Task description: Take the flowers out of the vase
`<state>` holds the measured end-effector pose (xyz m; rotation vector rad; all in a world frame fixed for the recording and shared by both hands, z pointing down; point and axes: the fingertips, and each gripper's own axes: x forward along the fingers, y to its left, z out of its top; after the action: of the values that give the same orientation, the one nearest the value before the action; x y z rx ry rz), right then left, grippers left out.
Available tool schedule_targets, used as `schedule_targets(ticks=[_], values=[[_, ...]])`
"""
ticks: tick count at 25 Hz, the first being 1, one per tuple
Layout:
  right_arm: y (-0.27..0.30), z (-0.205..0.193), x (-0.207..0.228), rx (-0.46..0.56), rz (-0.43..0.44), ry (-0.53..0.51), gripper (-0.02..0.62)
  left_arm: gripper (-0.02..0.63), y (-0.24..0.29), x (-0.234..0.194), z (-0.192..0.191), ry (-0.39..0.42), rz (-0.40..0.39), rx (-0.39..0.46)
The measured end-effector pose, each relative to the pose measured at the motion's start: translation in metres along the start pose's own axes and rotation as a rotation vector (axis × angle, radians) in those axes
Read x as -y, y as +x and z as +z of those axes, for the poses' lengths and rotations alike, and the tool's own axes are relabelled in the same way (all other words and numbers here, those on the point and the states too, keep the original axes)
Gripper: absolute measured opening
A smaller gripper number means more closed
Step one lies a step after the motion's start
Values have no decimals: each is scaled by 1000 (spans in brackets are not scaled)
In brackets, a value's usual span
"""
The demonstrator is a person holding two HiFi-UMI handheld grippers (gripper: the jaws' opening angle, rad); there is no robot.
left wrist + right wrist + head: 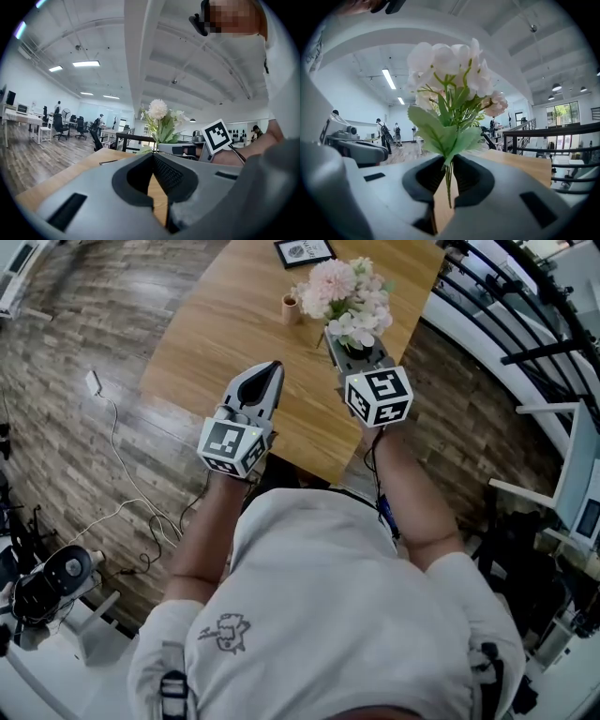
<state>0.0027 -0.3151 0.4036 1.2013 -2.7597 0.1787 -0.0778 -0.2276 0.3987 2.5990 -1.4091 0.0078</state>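
Observation:
My right gripper is shut on the green stems of a bunch of pale pink and white flowers, held up over the wooden table. In the right gripper view the stems hang pinched between the pads, with the blooms fanning out above. A small brown vase stands on the table just left of the bunch, apart from it. My left gripper hovers beside the right one; its jaws meet at the tips with nothing between them. From there I see the flowers to the right.
A black-framed picture lies at the table's far end. The near table edge is right below my hands. Black railings run along the right. White cables trail over the wooden floor at the left.

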Motion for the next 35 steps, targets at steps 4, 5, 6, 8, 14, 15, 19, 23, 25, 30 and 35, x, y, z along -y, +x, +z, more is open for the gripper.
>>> schedule_targets(ticks=[4, 5, 6, 8, 14, 15, 19, 23, 25, 30, 35], values=[[-39, -14, -14, -6, 26, 10, 51, 3, -23, 26, -6, 4, 30, 10], [-49, -18, -18, -7, 31, 8, 51, 3, -30, 32, -9, 4, 37, 12], [-60, -21, -23, -8, 37, 3, 51, 3, -37, 39, -11, 4, 45, 15], [-78, -23, -34, -4, 55, -1, 51, 3, -51, 49, -13, 8, 61, 20], [-96, -25, -46, -28, 102, -10, 51, 3, -58, 52, -13, 17, 84, -2], [-97, -25, -48, -30, 104, -13, 51, 3, -60, 50, -12, 18, 84, -1], [-106, -33, -74, -30, 111, -10, 51, 4, -84, 43, -11, 25, 69, 4], [-109, -39, -96, -37, 81, -7, 51, 4, -108, 28, -10, 28, 28, 2], [-111, -37, -103, -34, 51, -2, 51, 3, -119, 24, -7, 33, -1, 0], [-122, -33, -125, -16, -18, 10, 51, 4, -149, 17, -9, 38, -67, -16], [-140, -27, -144, -1, -71, -4, 51, 3, -173, 13, -9, 63, -124, -10]])
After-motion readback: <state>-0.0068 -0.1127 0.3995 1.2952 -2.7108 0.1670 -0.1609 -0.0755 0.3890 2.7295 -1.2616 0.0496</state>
